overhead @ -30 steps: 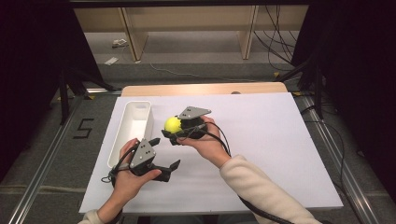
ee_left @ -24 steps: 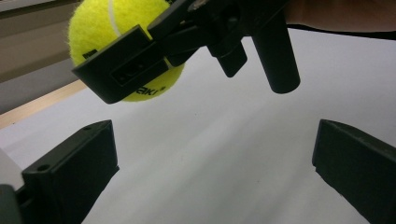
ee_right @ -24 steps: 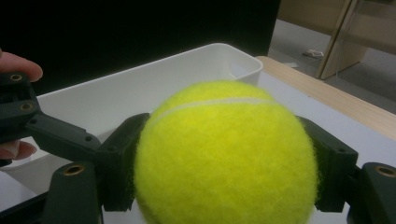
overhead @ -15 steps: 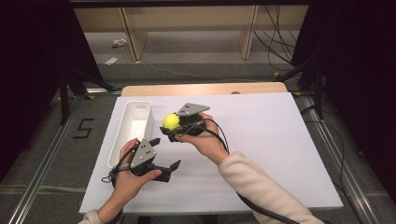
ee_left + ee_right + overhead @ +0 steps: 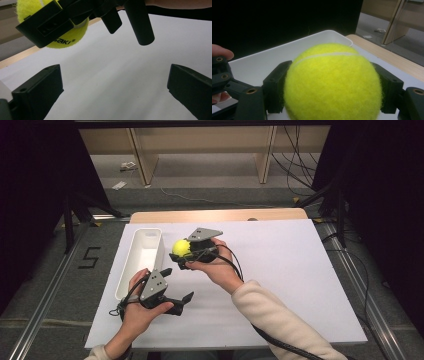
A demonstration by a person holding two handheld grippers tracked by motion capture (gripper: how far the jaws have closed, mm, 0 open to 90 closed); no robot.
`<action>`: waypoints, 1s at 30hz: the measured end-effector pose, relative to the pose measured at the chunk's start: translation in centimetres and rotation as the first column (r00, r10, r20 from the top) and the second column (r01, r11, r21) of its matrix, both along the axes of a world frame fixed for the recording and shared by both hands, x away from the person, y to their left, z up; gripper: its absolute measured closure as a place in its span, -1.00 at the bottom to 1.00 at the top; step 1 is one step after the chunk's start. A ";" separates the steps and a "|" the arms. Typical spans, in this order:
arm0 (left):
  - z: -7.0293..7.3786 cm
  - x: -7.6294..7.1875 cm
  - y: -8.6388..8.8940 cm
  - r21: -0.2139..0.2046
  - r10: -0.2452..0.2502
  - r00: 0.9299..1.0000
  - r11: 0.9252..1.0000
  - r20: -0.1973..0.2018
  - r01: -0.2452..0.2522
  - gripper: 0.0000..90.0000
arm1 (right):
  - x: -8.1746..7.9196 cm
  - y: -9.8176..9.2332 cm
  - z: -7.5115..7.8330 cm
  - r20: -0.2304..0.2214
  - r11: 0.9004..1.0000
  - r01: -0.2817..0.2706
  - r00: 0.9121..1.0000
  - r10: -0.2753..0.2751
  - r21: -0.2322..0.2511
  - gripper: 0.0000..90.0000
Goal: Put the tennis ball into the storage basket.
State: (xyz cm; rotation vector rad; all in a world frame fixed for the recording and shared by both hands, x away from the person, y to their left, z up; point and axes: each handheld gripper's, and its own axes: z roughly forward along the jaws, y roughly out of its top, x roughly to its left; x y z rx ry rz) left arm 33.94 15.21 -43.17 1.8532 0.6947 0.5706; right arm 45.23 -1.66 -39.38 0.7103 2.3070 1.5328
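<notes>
The right gripper [image 5: 181, 251] is clamped on a yellow tennis ball [image 5: 181, 247], one jaw pressed against each side of it, as the right gripper view shows with the ball [image 5: 332, 82] wedged between the two black jaws. In the high view the ball is held above the white surface [image 5: 280, 270], just beside the right-hand long wall of the white tray [image 5: 131, 270] and near its far half. Compared with a second ago, the ball and right gripper have shifted slightly towards the far edge of the surface and a little higher in the picture; half a second ago they were already close to their present spot, so the latest change is small.

The left gripper [image 5: 179, 287] sits nearer the person, close to the tray's near end, with its jaws spread wide and nothing between them. The left gripper view confirms this: its two jaws stand well apart over bare white surface, while the right gripper [image 5: 62, 22] and the ball [image 5: 72, 32] hang above and beyond them. The left gripper has barely moved over the last second, and the tray lies in the same place on the surface.
</notes>
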 end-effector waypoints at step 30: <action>0.0 -0.1 -0.1 0.002 -0.005 1.000 1.000 0.003 0.005 -1.00 | 0.2 1.0 0.6 0.008 1.000 -0.012 1.000 0.012 -0.003 -0.40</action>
